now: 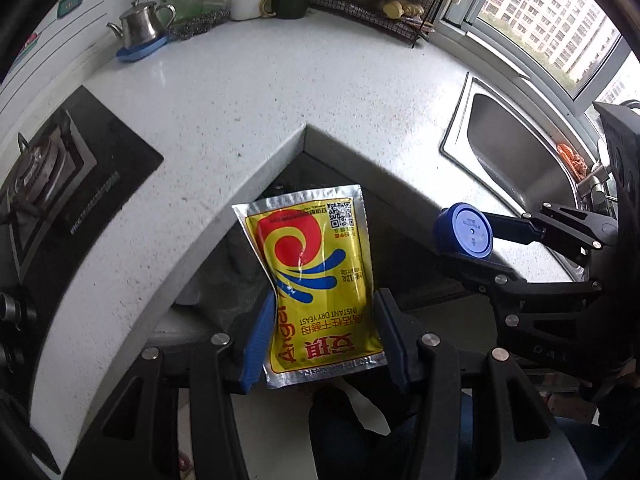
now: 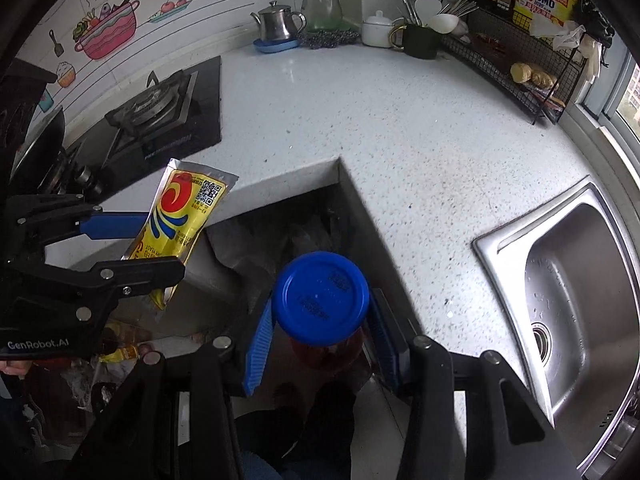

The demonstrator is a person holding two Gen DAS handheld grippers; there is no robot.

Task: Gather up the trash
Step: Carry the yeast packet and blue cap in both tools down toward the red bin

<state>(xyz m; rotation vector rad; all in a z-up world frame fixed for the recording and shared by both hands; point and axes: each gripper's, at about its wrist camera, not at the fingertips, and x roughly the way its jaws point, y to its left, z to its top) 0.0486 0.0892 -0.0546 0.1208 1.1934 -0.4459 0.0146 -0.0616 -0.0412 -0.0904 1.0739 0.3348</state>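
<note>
My left gripper [image 1: 324,336] is shut on a yellow Angel yeast packet [image 1: 316,276], held upright in the air over the notch in the counter. The packet also shows in the right wrist view [image 2: 176,224], with the left gripper [image 2: 156,252] clamped on it. My right gripper [image 2: 320,340] is shut on a jar with a blue lid [image 2: 322,298] and reddish contents, held over the same notch. In the left wrist view the jar's blue lid [image 1: 466,230] sits to the right of the packet. A dark bag [image 2: 304,236] lies below in the notch.
The white speckled counter [image 2: 400,140] wraps around the notch. A gas stove [image 2: 160,112] is at the left, a steel sink [image 2: 576,280] at the right. A kettle [image 2: 278,24], mugs with utensils [image 2: 416,40] and a black wire rack [image 2: 516,56] line the back wall.
</note>
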